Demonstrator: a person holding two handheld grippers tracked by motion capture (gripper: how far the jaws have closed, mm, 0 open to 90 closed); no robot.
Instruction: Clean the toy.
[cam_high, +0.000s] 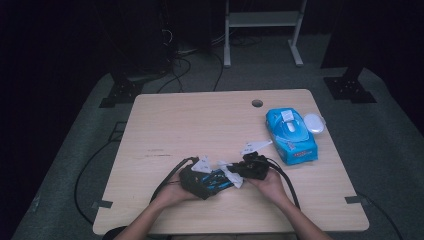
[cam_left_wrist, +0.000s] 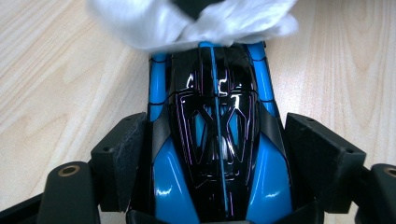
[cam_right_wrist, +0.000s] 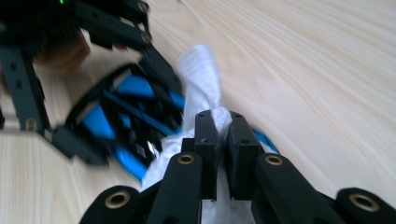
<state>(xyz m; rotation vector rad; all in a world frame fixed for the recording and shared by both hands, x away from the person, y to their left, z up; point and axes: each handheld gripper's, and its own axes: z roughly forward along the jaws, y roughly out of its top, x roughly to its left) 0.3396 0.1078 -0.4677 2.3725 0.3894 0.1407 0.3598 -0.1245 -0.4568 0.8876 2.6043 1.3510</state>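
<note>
On the wooden table (cam_high: 165, 125), left gripper (cam_left_wrist: 215, 154) fingers clamp a blue-black toy car (cam_left_wrist: 217, 135); right gripper (cam_right_wrist: 223, 140) fingers pinch a white wipe (cam_right_wrist: 201, 79) against it.

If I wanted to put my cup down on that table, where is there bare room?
The whole far-left stretch of the table is bare, from the left edge across to the round hole. The near-right corner is free too. It is crowded at the near middle, where both grippers work a white wipe over a blue toy car, and at the right by the wipes packet.
</note>
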